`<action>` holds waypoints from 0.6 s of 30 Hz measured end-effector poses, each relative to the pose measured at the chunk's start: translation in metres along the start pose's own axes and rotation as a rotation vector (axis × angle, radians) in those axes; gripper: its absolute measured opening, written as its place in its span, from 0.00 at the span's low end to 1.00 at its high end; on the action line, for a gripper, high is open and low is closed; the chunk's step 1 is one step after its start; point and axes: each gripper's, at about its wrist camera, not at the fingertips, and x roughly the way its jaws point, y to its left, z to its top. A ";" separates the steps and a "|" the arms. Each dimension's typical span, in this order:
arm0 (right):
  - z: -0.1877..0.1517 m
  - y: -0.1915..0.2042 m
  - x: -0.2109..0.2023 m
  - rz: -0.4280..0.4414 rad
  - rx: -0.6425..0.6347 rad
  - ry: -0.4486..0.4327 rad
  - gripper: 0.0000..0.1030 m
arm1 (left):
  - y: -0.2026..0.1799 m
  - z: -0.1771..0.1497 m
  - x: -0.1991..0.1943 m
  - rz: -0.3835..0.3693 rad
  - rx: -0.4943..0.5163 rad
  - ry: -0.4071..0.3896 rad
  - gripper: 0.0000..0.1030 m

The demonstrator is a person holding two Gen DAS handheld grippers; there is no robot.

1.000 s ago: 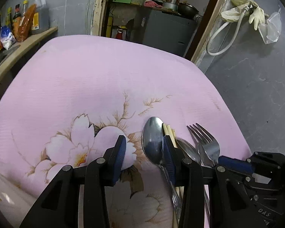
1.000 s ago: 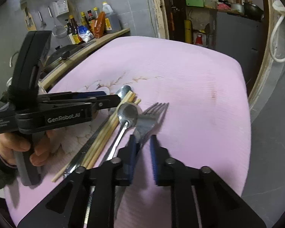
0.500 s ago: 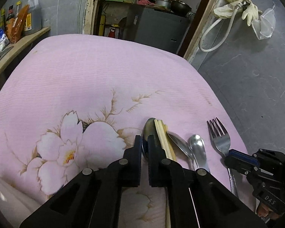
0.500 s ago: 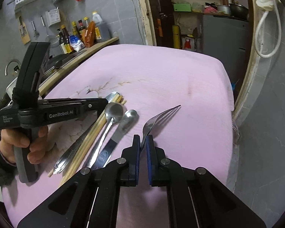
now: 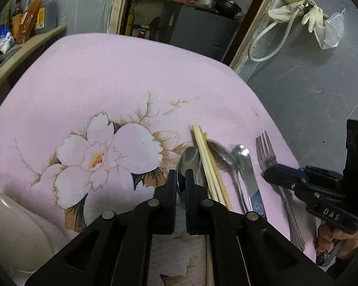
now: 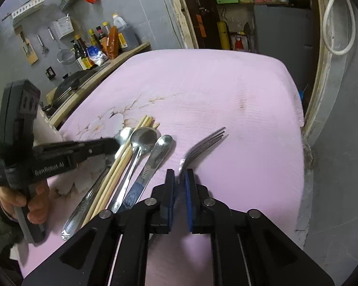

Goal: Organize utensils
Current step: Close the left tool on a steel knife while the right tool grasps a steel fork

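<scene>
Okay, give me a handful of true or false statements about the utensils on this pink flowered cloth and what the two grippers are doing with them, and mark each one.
1. The right gripper is clamped on the fork. True.
2. The fork lies in the middle of the pile, under the chopsticks. False: it sits apart, to the right of the other utensils.
3. The left gripper is closed on the large spoon at the left edge of the group. True.
4. The chopsticks are made of metal. False: they are pale wood.
5. The pink cloth is plain. False: it carries a flower print.
</scene>
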 end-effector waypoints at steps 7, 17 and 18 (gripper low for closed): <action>0.007 -0.004 0.008 -0.005 0.026 0.027 0.08 | 0.000 0.003 0.001 -0.010 -0.006 0.011 0.07; 0.000 0.003 0.001 -0.064 -0.007 0.013 0.02 | 0.002 -0.001 -0.008 -0.042 0.006 -0.030 0.01; -0.002 0.002 -0.001 -0.057 -0.004 0.004 0.02 | 0.000 -0.002 -0.011 -0.046 0.012 -0.038 0.01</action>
